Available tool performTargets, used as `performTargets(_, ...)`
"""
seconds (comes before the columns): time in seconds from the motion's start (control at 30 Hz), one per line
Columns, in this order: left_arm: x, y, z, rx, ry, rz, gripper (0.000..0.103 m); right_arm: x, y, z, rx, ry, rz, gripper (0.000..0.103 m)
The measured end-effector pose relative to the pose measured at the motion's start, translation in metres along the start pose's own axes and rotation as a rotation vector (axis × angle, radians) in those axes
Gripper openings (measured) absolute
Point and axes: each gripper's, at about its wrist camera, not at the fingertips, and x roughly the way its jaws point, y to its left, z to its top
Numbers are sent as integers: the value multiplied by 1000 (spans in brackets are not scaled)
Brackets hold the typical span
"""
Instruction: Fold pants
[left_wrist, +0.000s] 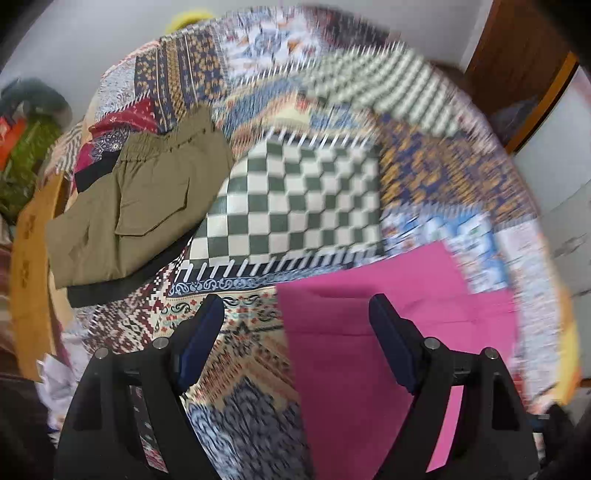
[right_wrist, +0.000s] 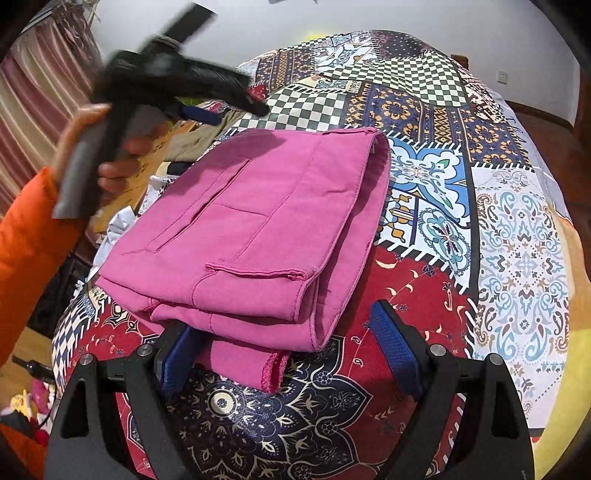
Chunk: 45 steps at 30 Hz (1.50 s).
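1. On a bed under a patchwork cover (right_wrist: 424, 122) of checks, florals and paisley lie the clothes; a pale wall rises behind, with wooden furniture (left_wrist: 517, 74) to the right in the left wrist view and a striped curtain (right_wrist: 40, 85) at the left of the right wrist view.
2. The pink pants (right_wrist: 251, 236) lie folded in a thick stack on the cover, just ahead of the right gripper (right_wrist: 291, 350).
3. That gripper's jaws stand spread wide, pinching nothing; the stack's lower edge lies between them, beside the left finger.
4. The left gripper (left_wrist: 295, 317) hangs over the cover, jaws spread and empty, with the pink pants under its right finger.
5. A hand (right_wrist: 110, 147) in an orange sleeve (right_wrist: 26, 251) grips its handle.
6. Count: one pink pair, one olive pair (left_wrist: 136, 206) folded well apart to the left, two grippers.
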Motion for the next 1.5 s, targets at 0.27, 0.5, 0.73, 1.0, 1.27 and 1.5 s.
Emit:
performTargets(0.27,13,10,-35,99,-7,106,92,-6,-2,2,31,1,-80,86)
performTargets(0.5,-21,38,-83,103,-45,149,93,-25,-6,-4,26,-17,-188,86)
performTargets(0.73,-50,65,-138,25,-48,78,94,-55,-6,-10,5,-87,-271,86)
performTargets(1.0,-67,81,-190,-105,-71,-34,102,-64,1,-3,24,-139,-229,86)
performTargets(1.27,-72,83,-200,-97,-135,12,102,-27,1,5,96,-74,-123,60)
performTargets(1.5,-70,104,-217,-167,-131,28,102,-22,1,-5,71,-50,-82,44)
